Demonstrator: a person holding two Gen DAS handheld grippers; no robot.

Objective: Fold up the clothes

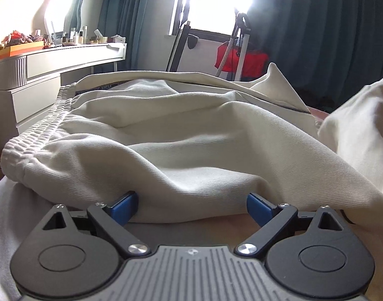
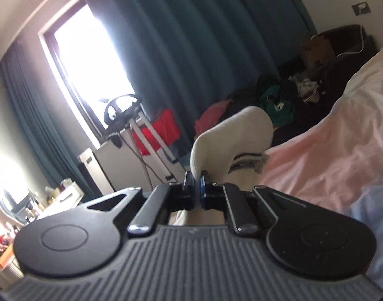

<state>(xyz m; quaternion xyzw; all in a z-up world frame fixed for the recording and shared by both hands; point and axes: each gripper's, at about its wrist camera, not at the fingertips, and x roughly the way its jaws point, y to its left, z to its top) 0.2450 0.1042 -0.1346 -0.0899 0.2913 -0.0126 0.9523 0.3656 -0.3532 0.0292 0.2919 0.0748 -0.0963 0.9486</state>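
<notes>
Ahead, the left gripper [image 1: 191,207] is lying low with its blue fingers [image 1: 125,207] spread wide, a fold of cream ribbed-waist trousers [image 1: 166,135] sagging between them, hiding their tips. The right gripper [image 2: 196,188] is pinching a cream cloth edge [image 2: 231,138] above the pink bed [image 2: 329,155]; its far end is hanging out of view.

teal curtains [image 2: 186,50] flanking bright window [image 1: 216,0] | white dresser [image 1: 53,62] at left, crowded with bottles [image 1: 76,35] and orange box [image 1: 18,49] | red bag [image 1: 241,57] on white stand under window | pink bedsheet [image 2: 329,145] at right | dark clothes heap [image 2: 286,95] beyond bed
</notes>
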